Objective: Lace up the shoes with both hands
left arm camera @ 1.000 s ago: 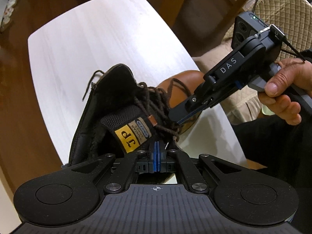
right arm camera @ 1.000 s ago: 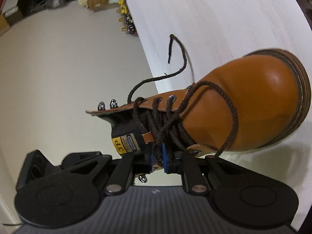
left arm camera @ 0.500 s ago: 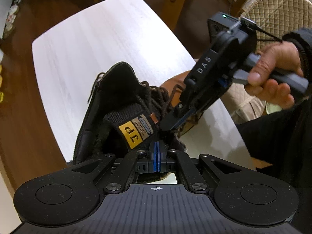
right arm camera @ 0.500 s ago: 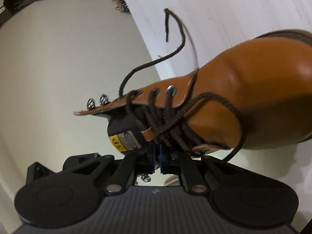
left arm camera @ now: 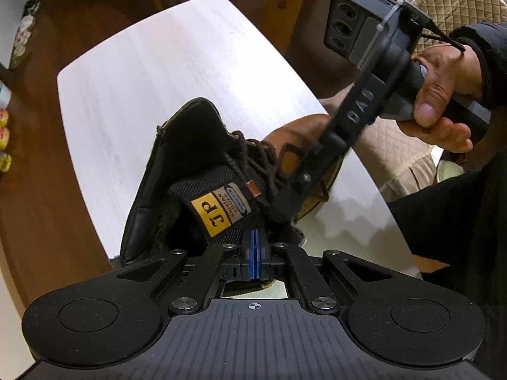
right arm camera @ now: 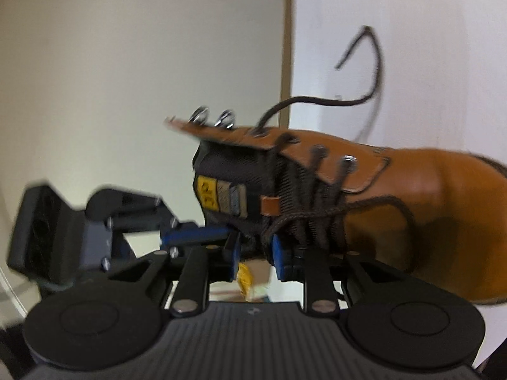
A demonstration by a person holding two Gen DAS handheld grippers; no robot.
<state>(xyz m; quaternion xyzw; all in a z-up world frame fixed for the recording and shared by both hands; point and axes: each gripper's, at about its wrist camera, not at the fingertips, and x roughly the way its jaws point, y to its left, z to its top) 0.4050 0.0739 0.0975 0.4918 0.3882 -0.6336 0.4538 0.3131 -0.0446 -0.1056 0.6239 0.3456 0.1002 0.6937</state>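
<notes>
Where the left wrist camera looks steeply down, a tan leather boot stands on the white desk, its dark lined opening and black tongue turned toward the lens, the yellow tongue label plain to read. The left gripper sits at the lower rim of the boot's collar with its blue-padded fingers pressed flat together; whether any lace or collar edge is pinched between them I cannot tell. From the upper right a hand in a dark sleeve holds the right gripper, whose black fingers reach down into the dark brown laces just beside the tongue — their tips are blurred here. A quilted beige chair stands beyond the desk.

In the right wrist view, which is motion-blurred, the boot lies across the frame with its toe to the right and its eyelet flap uppermost. The right gripper has just been opening: its blue pads stand apart below the crossed laces, with the boot's lower edge between them but no strand pressed. One free lace end curls away over the desk behind the boot. At the left the left gripper reaches in level, its closed blue fingers touching the boot beside the tongue.
</notes>
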